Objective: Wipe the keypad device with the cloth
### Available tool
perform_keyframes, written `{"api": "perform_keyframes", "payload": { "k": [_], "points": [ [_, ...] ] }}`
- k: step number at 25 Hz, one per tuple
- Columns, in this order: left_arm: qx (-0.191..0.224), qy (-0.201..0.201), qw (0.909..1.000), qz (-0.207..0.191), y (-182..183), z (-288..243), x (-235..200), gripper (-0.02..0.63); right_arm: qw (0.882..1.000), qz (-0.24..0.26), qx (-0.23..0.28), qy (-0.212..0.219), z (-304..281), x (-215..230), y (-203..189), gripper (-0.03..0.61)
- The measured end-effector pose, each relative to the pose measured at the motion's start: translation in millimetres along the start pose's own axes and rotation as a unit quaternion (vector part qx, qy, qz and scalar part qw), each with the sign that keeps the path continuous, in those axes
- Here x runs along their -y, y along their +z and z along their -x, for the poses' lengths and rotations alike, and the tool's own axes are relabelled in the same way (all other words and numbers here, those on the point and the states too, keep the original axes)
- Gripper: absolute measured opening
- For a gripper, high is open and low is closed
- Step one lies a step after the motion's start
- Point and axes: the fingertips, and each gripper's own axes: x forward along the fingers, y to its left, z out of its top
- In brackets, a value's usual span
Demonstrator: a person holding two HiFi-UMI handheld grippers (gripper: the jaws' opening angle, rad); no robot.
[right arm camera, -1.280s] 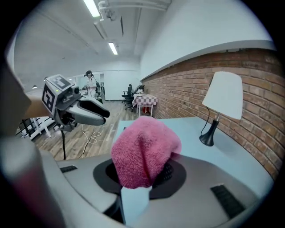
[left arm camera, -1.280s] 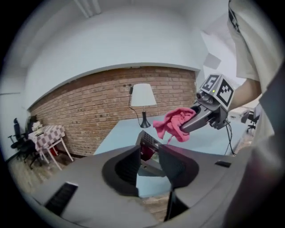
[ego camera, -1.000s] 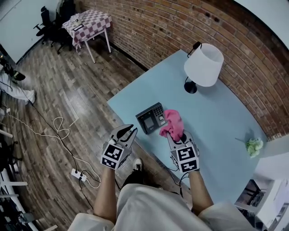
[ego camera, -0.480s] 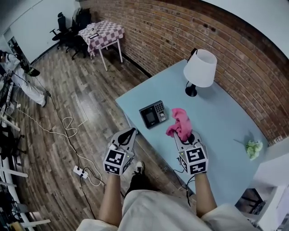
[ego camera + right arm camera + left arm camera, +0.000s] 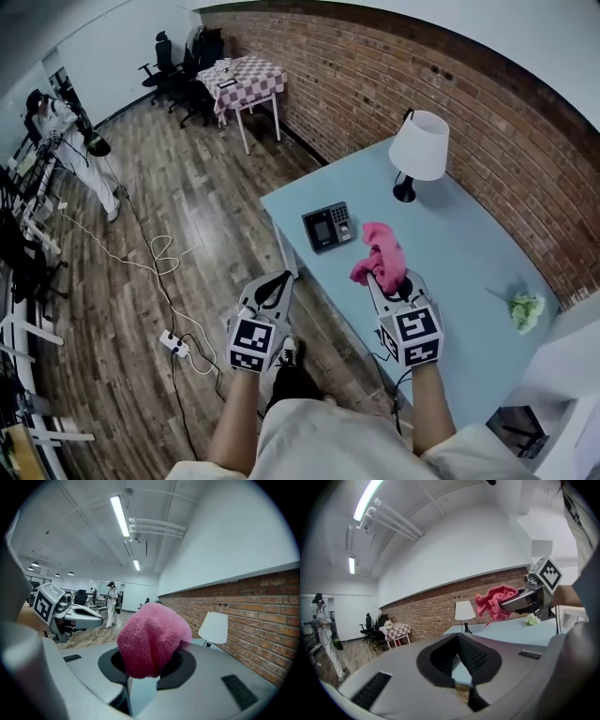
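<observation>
Above the table [image 5: 450, 234] edge, the right tongs [image 5: 384, 281] pinch the cloth [image 5: 380, 251], which looks soft and light, by its bunched end. The left tongs [image 5: 278, 283] are shut and empty. The keypad device [image 5: 327, 226] lies flat near the corner, untouched.

The keypad device [image 5: 327, 226] lies at the table [image 5: 459, 244]'s left corner, lamp [image 5: 418, 150] behind it by the wall [image 5: 375, 75] — cloth [image 5: 380, 255] in my right claw [image 5: 380, 279] to its right, left claw [image 5: 272, 286] off the edge.

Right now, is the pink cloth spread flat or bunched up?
Bunched: the pink cloth is a crumpled wad clamped by the right gripper, not laid flat.
</observation>
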Motion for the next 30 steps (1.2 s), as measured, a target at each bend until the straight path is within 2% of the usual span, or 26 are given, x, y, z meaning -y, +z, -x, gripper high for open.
{"api": "perform_keyframes", "payload": {
  "k": [6,11,17,30],
  "points": [
    [0.013,0.022,0.9996,0.011,17,39,23,0.011,0.999,0.012,0.024,0.019,44,-20,18,0.109],
    [0.016,0.035,0.9991,-0.02,29,60,33,0.011,0.999,0.017,0.04,0.025,62,-28,29,0.109],
    [0.03,0.032,0.9984,-0.035,45,82,45,0.011,0.999,0.018,0.041,0.025,74,-39,38,0.109],
    [0.037,0.042,0.9981,-0.026,50,173,71,0.011,0.998,0.031,0.049,0.038,144,-106,52,0.107]
  ]
}}
